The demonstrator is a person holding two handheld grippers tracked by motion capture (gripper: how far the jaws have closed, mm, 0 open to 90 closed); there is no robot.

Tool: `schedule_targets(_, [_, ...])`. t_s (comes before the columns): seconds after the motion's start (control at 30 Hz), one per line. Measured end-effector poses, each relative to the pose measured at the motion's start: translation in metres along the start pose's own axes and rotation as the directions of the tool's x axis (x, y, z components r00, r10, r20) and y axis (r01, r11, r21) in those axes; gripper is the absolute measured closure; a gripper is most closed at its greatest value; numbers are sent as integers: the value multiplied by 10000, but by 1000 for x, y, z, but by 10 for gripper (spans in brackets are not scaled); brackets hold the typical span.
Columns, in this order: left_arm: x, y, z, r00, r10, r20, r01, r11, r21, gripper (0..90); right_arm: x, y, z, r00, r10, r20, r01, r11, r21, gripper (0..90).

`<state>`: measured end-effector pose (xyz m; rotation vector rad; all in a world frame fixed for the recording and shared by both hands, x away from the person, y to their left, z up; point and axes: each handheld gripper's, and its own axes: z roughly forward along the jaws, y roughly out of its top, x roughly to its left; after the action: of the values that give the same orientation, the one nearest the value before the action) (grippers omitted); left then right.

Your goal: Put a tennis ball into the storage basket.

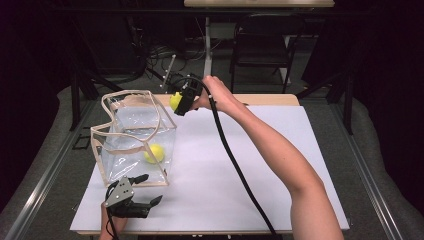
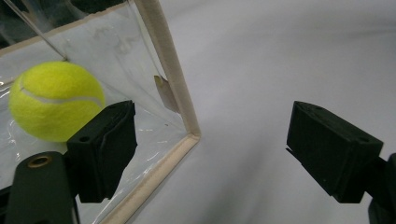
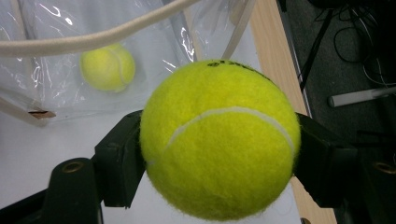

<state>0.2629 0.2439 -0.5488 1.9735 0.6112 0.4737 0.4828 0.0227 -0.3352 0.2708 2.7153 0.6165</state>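
Right gripper (image 1: pixel 181 101) clamped on a tennis ball (image 1: pixel 175 100), held up just beside the clear bag's rim (image 1: pixel 131 93); left gripper (image 1: pixel 145 189) wide, empty, near the bag's front corner; one ball (image 1: pixel 154 153) already inside; second not yet dropped in.

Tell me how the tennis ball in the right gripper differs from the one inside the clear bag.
The held tennis ball is clamped between the right gripper jaws, in the air beside the clear bag's rim; the bagged tennis ball lies loose on the bag's bottom. The held one is gripped, the bagged one untouched. Both are yellow-green with a white seam.
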Motion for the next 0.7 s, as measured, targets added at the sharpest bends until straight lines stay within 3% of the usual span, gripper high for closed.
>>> schedule_targets(0.7, [0,0,0,10000,16,2,-16,10000,11,158,2,16,0,9999,-103,-21,102,9997,-239,260])
